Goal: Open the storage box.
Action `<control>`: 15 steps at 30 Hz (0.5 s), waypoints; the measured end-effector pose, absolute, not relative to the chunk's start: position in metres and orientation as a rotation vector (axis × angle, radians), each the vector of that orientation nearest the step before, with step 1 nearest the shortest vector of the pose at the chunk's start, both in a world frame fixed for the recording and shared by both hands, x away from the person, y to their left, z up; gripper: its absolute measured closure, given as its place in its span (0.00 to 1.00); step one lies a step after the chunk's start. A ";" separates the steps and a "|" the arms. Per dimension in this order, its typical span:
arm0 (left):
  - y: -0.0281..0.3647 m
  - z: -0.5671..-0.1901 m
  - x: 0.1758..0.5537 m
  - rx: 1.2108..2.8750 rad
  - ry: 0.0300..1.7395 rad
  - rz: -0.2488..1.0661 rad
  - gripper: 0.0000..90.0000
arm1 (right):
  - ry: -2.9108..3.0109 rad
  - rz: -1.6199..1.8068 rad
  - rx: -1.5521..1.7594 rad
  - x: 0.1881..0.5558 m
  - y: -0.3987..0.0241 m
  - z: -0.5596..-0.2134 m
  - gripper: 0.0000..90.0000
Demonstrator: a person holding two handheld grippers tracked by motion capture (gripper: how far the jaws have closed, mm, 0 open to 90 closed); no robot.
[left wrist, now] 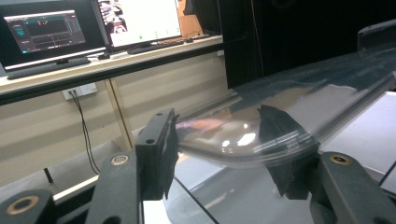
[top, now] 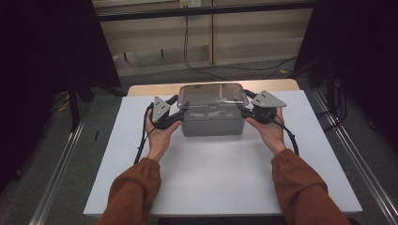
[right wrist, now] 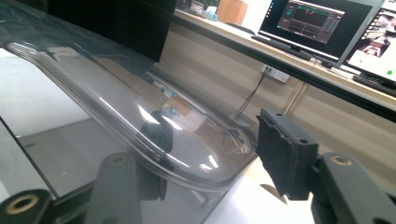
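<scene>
A clear plastic box (top: 213,123) with a clear domed lid (top: 213,95) stands at the far middle of the white table (top: 211,173). My left gripper (top: 176,112) sits at the lid's left near corner. In the left gripper view the lid's rim (left wrist: 243,154) lies between its jaws (left wrist: 219,149): one pad (left wrist: 161,149) touches the rim and the other shows through the plastic. My right gripper (top: 245,111) sits at the lid's right near corner. There the rim (right wrist: 187,163) runs between its jaws (right wrist: 210,154), with one pad (right wrist: 280,158) against the rim's edge.
The table's near half is bare white board between the person's two sleeves (top: 136,192). Beyond the far edge a shelf unit (top: 211,37) has cables hanging. Monitors (left wrist: 46,32) stand on a bench off to the side. Metal rails (top: 61,164) run along the floor on both sides.
</scene>
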State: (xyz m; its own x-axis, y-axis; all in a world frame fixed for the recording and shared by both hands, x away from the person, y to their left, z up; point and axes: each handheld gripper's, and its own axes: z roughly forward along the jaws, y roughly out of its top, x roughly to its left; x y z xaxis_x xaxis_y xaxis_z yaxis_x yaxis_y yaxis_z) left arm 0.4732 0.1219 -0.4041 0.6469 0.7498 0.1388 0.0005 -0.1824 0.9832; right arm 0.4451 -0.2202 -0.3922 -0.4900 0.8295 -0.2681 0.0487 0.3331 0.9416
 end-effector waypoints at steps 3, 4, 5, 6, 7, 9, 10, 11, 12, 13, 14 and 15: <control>0.121 -0.402 0.474 1.618 0.636 0.752 0.52 | 1.779 1.261 0.797 0.446 -0.221 -0.392 0.53; 0.121 -0.402 0.475 1.617 0.636 0.752 0.52 | 1.771 1.276 0.799 0.447 -0.221 -0.391 0.54; 0.121 -0.401 0.475 1.616 0.636 0.749 0.52 | 1.773 1.279 0.799 0.447 -0.221 -0.390 0.55; 0.122 -0.400 0.476 1.621 0.633 0.756 0.52 | 1.781 1.284 0.798 0.447 -0.220 -0.389 0.55; 0.122 -0.400 0.476 1.621 0.634 0.758 0.52 | 1.785 1.285 0.796 0.448 -0.219 -0.388 0.56; 0.122 -0.397 0.477 1.612 0.630 0.757 0.51 | 1.785 1.283 0.791 0.450 -0.219 -0.385 0.56; 0.122 -0.396 0.477 1.612 0.633 0.773 0.50 | 1.783 1.285 0.794 0.451 -0.218 -0.384 0.57; 0.122 -0.395 0.477 1.612 0.632 0.782 0.48 | 1.779 1.290 0.797 0.452 -0.219 -0.384 0.56; 0.123 -0.394 0.478 1.607 0.636 0.775 0.47 | 1.777 1.295 0.800 0.452 -0.219 -0.384 0.57; 0.123 -0.394 0.478 1.601 0.642 0.766 0.47 | 1.771 1.300 0.805 0.453 -0.219 -0.384 0.57; 0.123 -0.394 0.479 1.606 0.642 0.764 0.47 | 1.768 1.303 0.805 0.453 -0.219 -0.384 0.57; 0.123 -0.394 0.480 1.606 0.641 0.762 0.47 | 1.765 1.307 0.806 0.453 -0.219 -0.384 0.57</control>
